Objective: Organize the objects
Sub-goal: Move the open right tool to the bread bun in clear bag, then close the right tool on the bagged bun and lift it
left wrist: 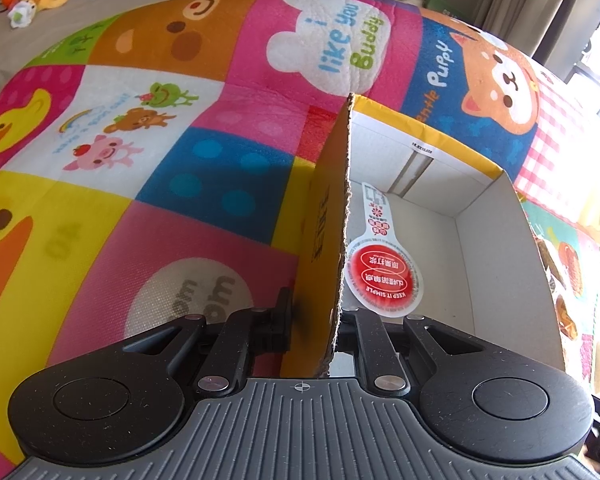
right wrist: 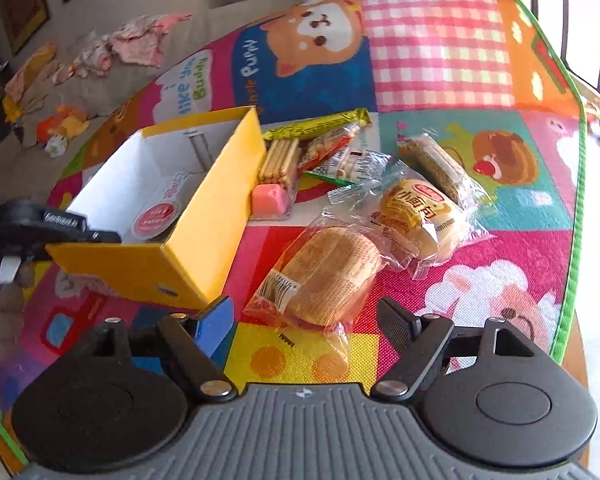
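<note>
On the bright cartoon mat (right wrist: 440,44) sits a yellow box (right wrist: 204,216), open at the top and white inside. The left gripper (left wrist: 316,320) has its fingers pressed onto the box's near wall (left wrist: 328,216), one finger outside and one inside, pinching the cardboard edge. In the right view that same gripper shows at the box's left end. A round red-and-white packet (left wrist: 384,276) lies on the box floor, just beside the pinched wall.

The right gripper (right wrist: 306,322) hovers low over the mat with its fingers spread wide, and nothing between them. Just ahead of it lies a wrapped bun (right wrist: 324,276), and touching that, a second bun (right wrist: 420,216) in clear wrap. Farther back, a heap of snacks lies against the box's right wall: biscuit sticks (right wrist: 280,160), a pink sweet (right wrist: 270,198), a green-yellow bar (right wrist: 320,124) and a seeded bar (right wrist: 440,164).
</note>
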